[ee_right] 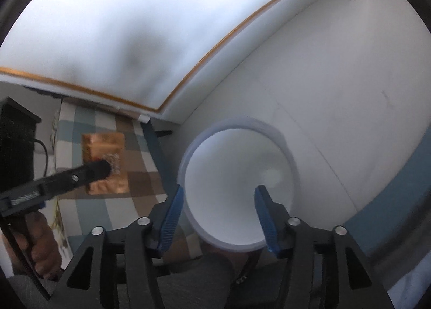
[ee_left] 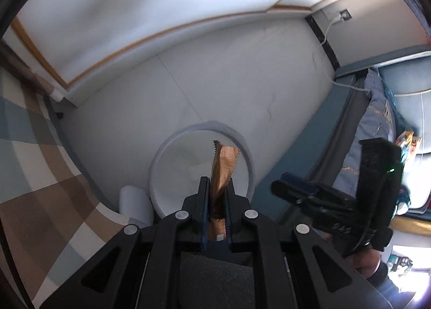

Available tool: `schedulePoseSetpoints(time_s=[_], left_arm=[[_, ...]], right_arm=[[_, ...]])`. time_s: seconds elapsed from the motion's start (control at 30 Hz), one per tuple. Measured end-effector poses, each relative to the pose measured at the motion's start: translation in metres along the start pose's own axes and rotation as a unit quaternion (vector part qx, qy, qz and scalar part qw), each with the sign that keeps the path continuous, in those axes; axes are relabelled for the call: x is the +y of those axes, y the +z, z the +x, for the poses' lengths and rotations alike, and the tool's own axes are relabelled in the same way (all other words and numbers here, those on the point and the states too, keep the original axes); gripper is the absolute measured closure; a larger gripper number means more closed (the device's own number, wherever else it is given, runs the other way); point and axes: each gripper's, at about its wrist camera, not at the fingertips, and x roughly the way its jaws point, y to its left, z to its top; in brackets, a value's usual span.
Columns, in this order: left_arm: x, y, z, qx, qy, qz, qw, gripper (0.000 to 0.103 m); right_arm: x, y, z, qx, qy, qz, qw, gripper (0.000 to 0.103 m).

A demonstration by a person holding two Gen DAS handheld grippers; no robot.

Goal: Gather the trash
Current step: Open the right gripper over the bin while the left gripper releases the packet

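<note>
While my left gripper [ee_left: 216, 182] is clamped on the crinkled copper-brown foil snack wrapper [ee_left: 225, 163], its serrated end pokes up past the fingertips, over the mouth of the round white plastic bin [ee_left: 159, 158] on the pale floor. My right gripper [ee_right: 219, 198] stands spread wide with nothing between its blue pads [ee_right: 172, 212], hanging just above that same bin.

I judge the wrapper feather-light, limp and slick, so it may cling to a pad or flutter off line when released. A pinch low on its body, as now, looks sound to me.

My left view shows the wrapper edge-on and the blue-grey sofa with its cushion [ee_left: 377, 109] beyond my right gripper. My right view shows it broadside, appearing against the checked brown, blue and cream rug [ee_right: 118, 201], and looks down into the bin, where I make out no trash.
</note>
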Motion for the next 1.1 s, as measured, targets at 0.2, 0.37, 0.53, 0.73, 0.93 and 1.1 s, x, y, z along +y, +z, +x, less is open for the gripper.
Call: schedulePoseSetpoints(time_s=[0.2, 0.37, 0.53, 0.73, 0.93, 1.1], left_arm=[[-0.005, 0.001, 0.020, 0.034, 0.013, 0.005, 0.9993, 0.097], [-0.004, 0.005, 0.036, 0.059, 0.014, 0.002, 0.9981, 0.097], [-0.005, 0.008, 0.046, 0.077, 0.021, 0.000, 0.9968, 0.090], [-0.008, 0.007, 0.043, 0.077, 0.030, 0.008, 0.9965, 0.070], [-0.002, -0.001, 0.015, 0.022, 0.052, 0.005, 0.9984, 0.051], [-0.005, -0.013, -0.025, -0.043, 0.074, 0.012, 0.9963, 0.046]], right_arm=[[-0.014, -0.001, -0.019, -0.030, -0.015, 0.018, 0.999, 0.033], [-0.018, 0.000, -0.033, -0.056, -0.012, 0.028, 0.998, 0.028], [-0.012, -0.002, -0.034, -0.071, -0.009, 0.035, 0.997, 0.027], [-0.017, -0.005, -0.040, -0.080, -0.008, 0.043, 0.996, 0.027], [-0.014, -0.010, -0.046, -0.085, -0.008, 0.046, 0.995, 0.027], [0.000, -0.013, -0.057, -0.098, -0.005, 0.035, 0.995, 0.027]])
